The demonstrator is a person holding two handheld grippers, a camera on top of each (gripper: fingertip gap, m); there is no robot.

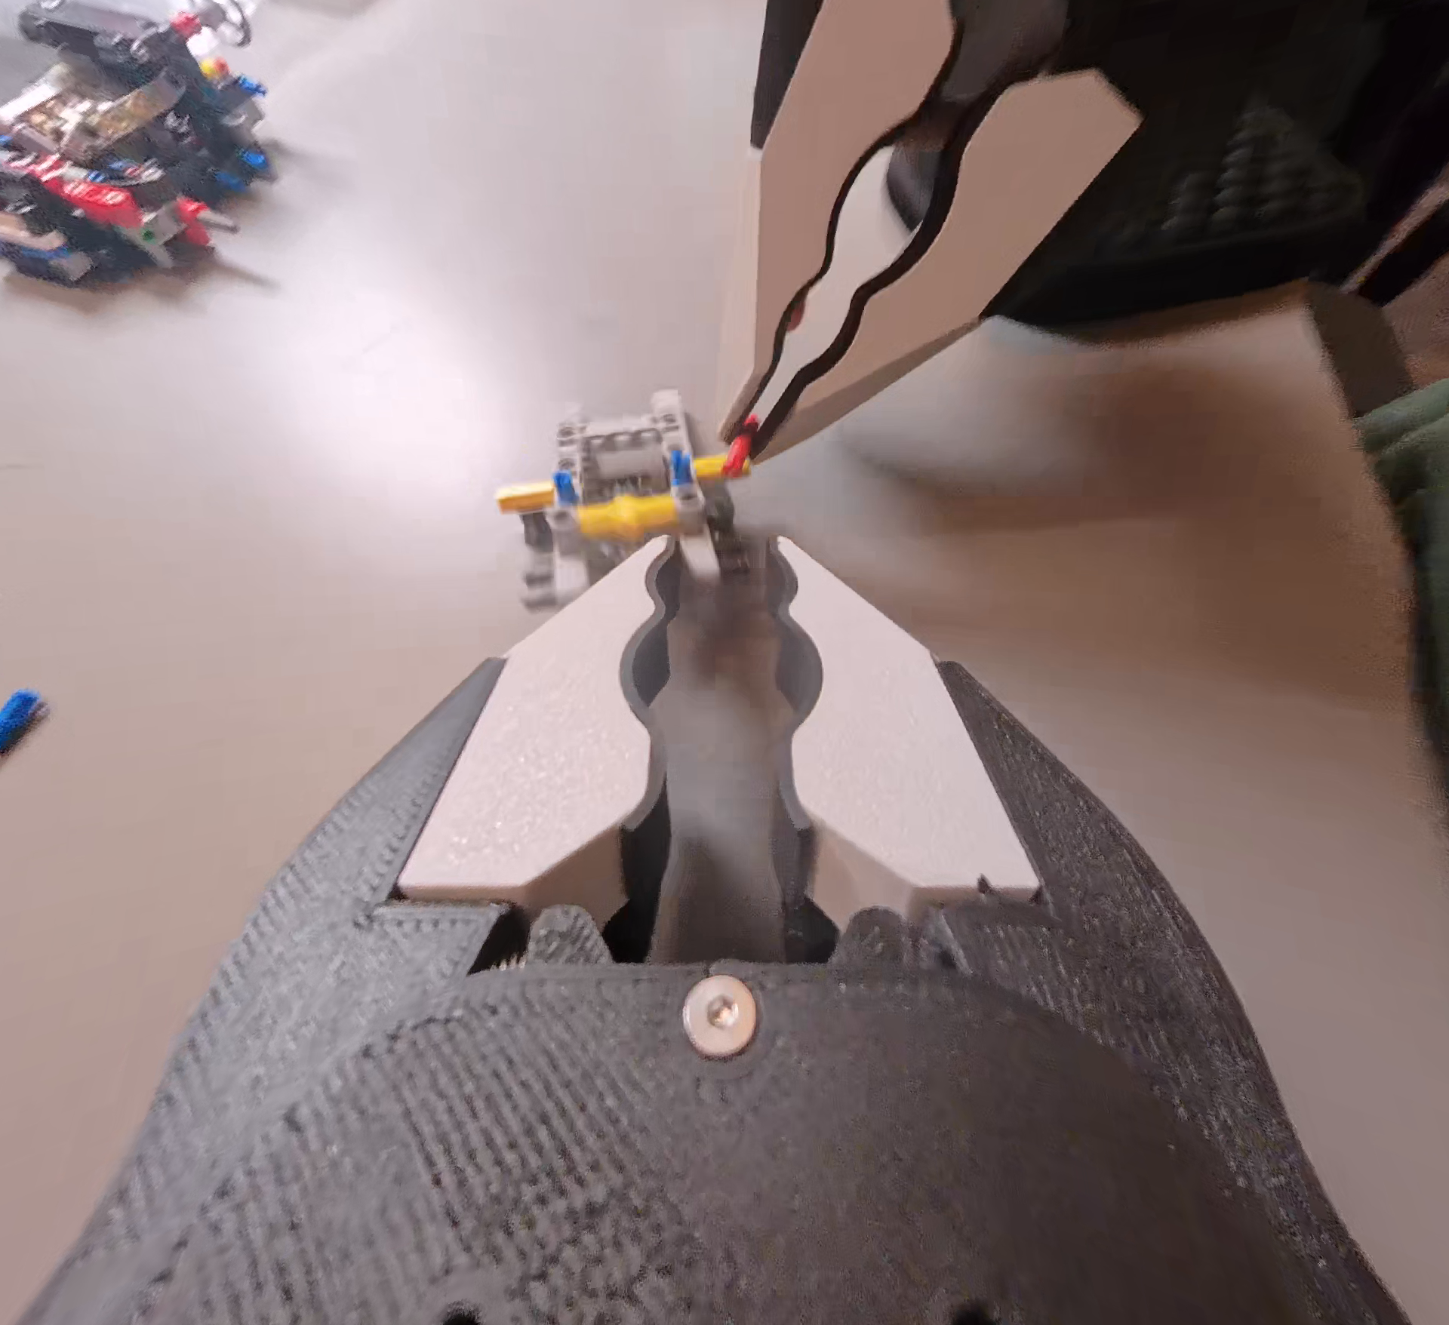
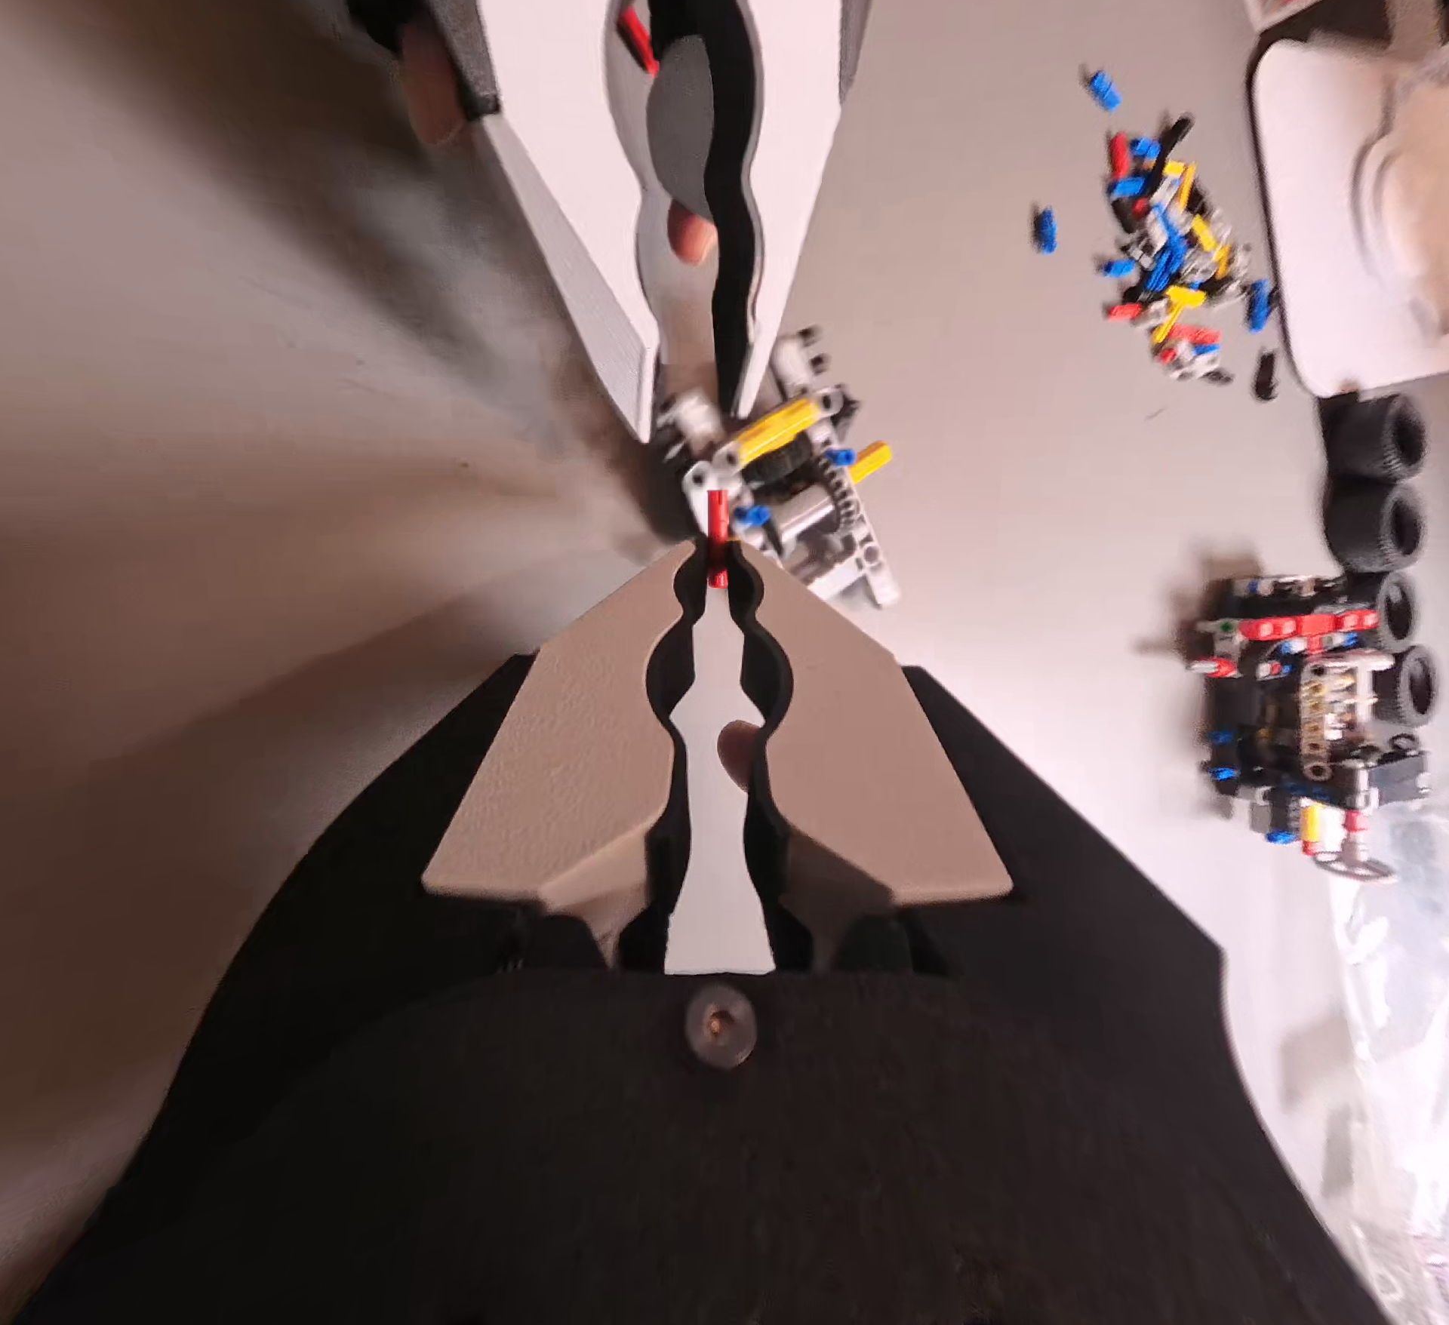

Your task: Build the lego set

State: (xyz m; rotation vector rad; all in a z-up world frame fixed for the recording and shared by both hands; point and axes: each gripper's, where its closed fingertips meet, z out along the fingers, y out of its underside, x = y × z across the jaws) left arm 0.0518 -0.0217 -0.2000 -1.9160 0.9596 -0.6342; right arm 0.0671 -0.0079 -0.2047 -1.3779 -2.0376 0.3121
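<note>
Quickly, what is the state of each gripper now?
Left gripper: closed on the grey gear assembly.
Right gripper: closed on a red pin.

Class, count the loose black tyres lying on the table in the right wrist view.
2 clearly loose black tyres, stacked right of the small assembly. Two more touch the bigger model; whether they are attached is unclear. Others may be hidden.

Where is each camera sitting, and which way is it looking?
Left wrist view: sits on the left gripper, looking along its fingers at the small grey assembly; right gripper enters from upper right.
Right wrist view: sits on the right gripper, which pinches a red pin; a fingertip peeks through.
Both show that assembly and the bigger car model.
</note>
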